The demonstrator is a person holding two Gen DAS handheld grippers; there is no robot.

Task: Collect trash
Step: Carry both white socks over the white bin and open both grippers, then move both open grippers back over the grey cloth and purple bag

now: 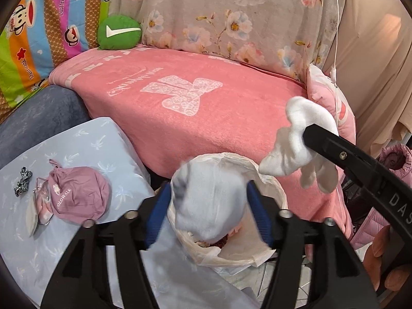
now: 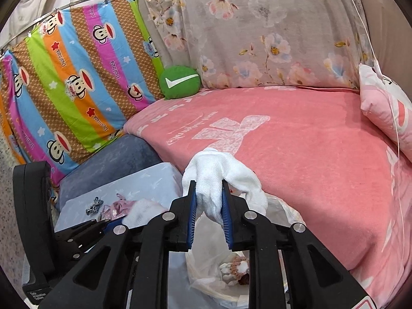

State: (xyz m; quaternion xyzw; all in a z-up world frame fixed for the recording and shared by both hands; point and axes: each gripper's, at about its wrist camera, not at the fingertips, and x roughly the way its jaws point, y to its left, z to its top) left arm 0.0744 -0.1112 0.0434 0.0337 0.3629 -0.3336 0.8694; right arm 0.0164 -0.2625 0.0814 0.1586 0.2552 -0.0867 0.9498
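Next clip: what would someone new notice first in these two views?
Two white socks over a bin: one between the spread blue pads of the left gripper, blurred, right above the lined trash bin; the other sock between the right gripper pads. Behind them lies the big pink blanket on the sofa, with a green cushion in its far left corner.

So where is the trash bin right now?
In the left wrist view the lined bin sits low centre, against the pink bed's edge, directly under the left gripper.

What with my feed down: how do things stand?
Left gripper open, pale sock loose between jaws over bagged bin. Right gripper shut on white sock. Nothing blocking bin.
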